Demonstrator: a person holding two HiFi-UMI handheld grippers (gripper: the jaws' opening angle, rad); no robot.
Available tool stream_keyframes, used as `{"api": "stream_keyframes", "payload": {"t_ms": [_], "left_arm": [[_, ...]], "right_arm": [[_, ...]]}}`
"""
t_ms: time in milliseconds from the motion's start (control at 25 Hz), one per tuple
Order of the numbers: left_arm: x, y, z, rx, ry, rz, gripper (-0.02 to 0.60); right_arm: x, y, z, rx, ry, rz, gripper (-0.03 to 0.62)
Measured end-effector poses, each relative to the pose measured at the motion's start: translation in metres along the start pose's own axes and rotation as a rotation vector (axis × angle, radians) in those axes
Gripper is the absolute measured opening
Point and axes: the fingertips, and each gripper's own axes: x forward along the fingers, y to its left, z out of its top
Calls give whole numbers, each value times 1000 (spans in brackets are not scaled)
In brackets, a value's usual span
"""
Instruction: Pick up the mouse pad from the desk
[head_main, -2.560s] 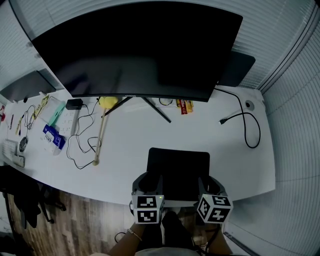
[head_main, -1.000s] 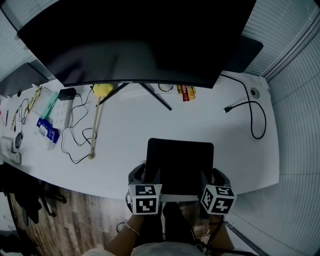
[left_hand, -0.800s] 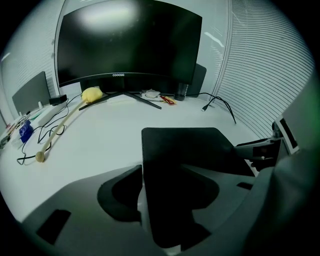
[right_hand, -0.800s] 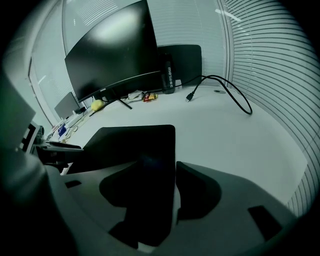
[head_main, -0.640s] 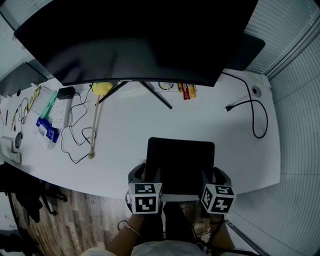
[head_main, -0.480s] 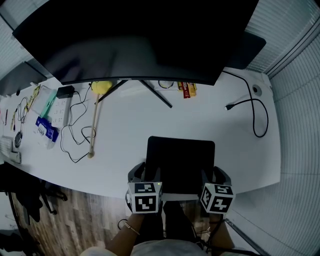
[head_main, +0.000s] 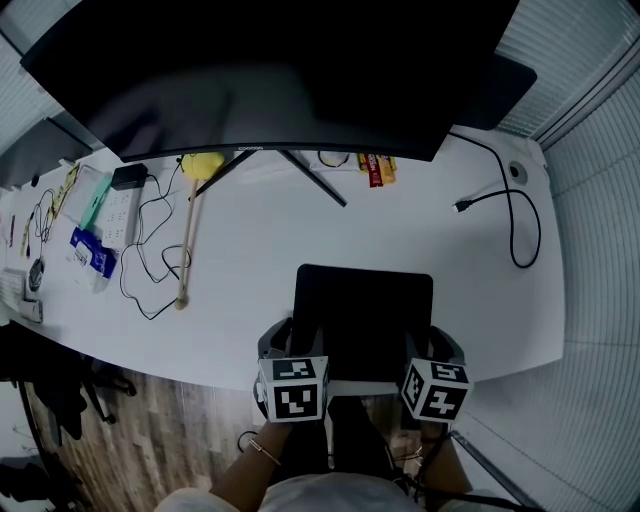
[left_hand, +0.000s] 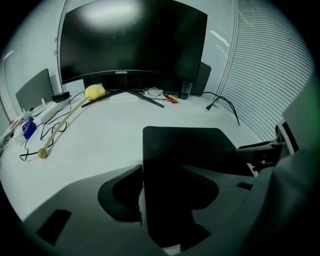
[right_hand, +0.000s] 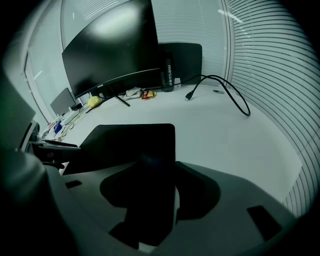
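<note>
- Your two grippers have kept their hold at the near corners of the mouse pad (head_main: 365, 310) since the earlier frames, and the pad lies about where it was.
- A wide dark monitor (head_main: 280, 70) spans the back of the white desk (head_main: 250, 250).
- You have the black pad at the desk's near edge, in front of the monitor stand.
- Your left gripper (head_main: 296, 338) is clamped on the pad's near left corner, with the sheet running between its jaws.
- Your right gripper (head_main: 430, 345) is closed the same way on the near right corner.
- A black cable (head_main: 520, 225) loops at the right.
- A wooden stick with a yellow head (head_main: 188, 250) lies at the left.
</note>
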Motion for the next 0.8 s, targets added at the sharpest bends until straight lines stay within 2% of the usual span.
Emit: {"api": "stream_keyframes", "payload": {"t_ms": [240,440,800], "left_arm": [[0,-1,0,3,8,-2,199],[-1,-3,0,5,15,-10,184],[0,-15,-1,53,48,-71,79]], "right_arm": [[-1,2,0,-1,7,-2,199],[-1,8,-1,-14,11,10,147],[0,18,0,-53,22,65,78]]}}
